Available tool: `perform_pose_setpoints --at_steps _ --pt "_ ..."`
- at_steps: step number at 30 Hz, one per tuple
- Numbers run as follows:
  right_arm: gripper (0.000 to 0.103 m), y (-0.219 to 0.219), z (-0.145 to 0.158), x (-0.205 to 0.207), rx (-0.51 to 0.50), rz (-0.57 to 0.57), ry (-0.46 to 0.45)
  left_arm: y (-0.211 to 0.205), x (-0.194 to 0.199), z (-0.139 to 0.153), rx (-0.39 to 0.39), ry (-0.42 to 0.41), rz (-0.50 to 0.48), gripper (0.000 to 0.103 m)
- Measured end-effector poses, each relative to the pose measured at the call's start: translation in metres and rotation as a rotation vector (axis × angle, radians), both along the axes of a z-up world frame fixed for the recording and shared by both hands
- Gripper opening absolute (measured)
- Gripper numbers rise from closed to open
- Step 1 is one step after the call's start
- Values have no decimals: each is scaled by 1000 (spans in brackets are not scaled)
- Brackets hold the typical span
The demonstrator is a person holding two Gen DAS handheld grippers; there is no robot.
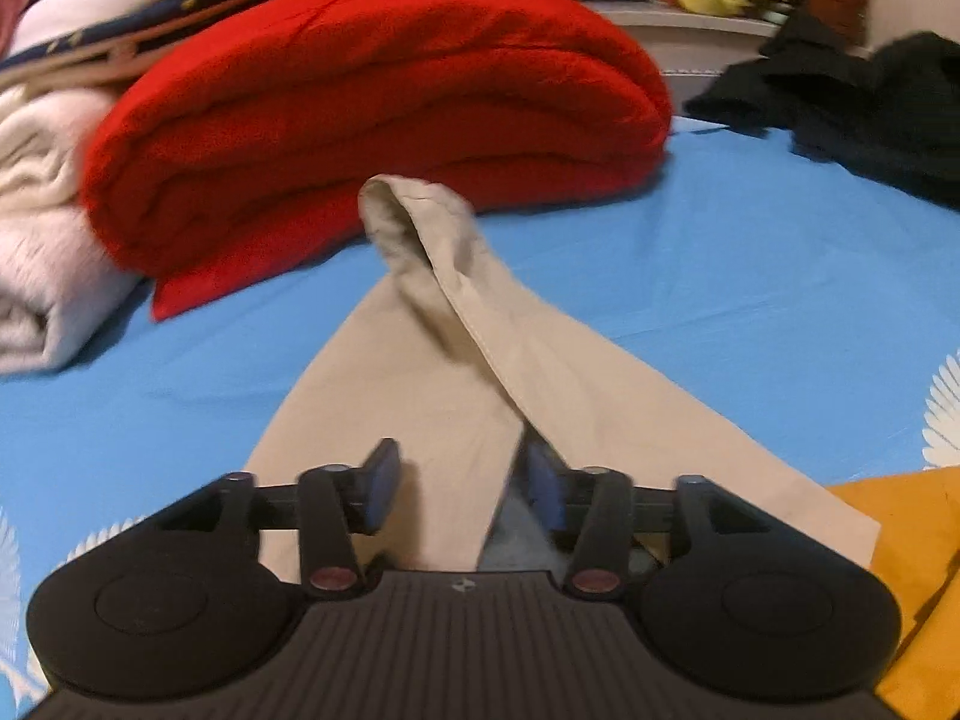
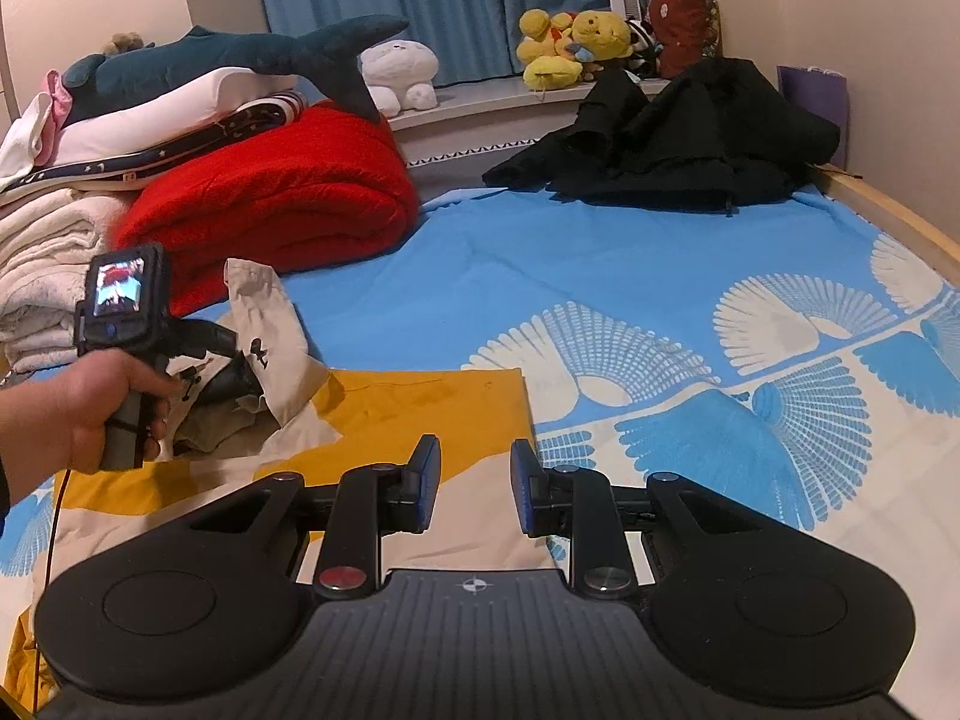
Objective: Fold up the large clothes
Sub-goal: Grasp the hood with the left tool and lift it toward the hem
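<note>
A large beige and yellow garment lies on the blue bed sheet (image 1: 720,276). Its beige sleeve (image 1: 444,276) stretches away from me, its cuff resting against the red blanket. My left gripper (image 1: 462,483) hovers open just over the sleeve's near end, with cloth beneath the pads and none pinched between them. In the right wrist view a hand (image 2: 90,402) holds that left gripper (image 2: 237,387) over the crumpled beige part (image 2: 270,324). My right gripper (image 2: 474,483) stands open with a modest gap over the garment's yellow panel (image 2: 420,408), nothing between its fingers.
A folded red blanket (image 2: 282,192) and a stack of white towels (image 2: 42,276) lie at the left. A heap of black clothes (image 2: 678,138) sits at the bed's far right. Plush toys (image 2: 570,42) line the sill, and the wooden bed rail (image 2: 900,222) runs along the right.
</note>
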State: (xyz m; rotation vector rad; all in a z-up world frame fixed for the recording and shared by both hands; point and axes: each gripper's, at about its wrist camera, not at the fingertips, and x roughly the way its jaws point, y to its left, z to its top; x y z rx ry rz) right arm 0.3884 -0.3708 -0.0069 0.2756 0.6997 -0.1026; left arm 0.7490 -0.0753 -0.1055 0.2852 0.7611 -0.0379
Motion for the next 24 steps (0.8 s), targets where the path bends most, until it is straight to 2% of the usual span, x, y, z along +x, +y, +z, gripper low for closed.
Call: perform_pose_setpoints --at_steps 2,5,6,7,9,12,16,19,22,24 --pt "27 -1 -1 1 -1 1 4 -5 10 -2 38 -9 11 55" --pt "27 0 -2 2 -8 7 9 -6 25 -5 51 -5 12 55" --pt "27 1 -3 2 -11 6 11 -8 27 -5 81 -14 12 44" --pt "27 0 -3 2 -11 5 13 -7 29 -3 106 -26 19 21" --pt "27 -1 -3 2 -11 0 15 -4 29 5 98 -38 50 0" --pt "27 -3 -2 2 -2 -5 14 4 9 28 46 -103 38 0" --pt "27 0 3 -2 -6 8 1 13 -61 69 -21 -212 -80 0" --pt "27 -2 12 -7 7 -1 -19 30 -152 94 -75 -271 -252 0" --pt "27 -3 23 -14 21 -10 -56 54 -245 86 -27 -235 -401 0" --pt "27 -4 26 -21 25 -13 -79 81 -297 68 23 -153 -432 0"
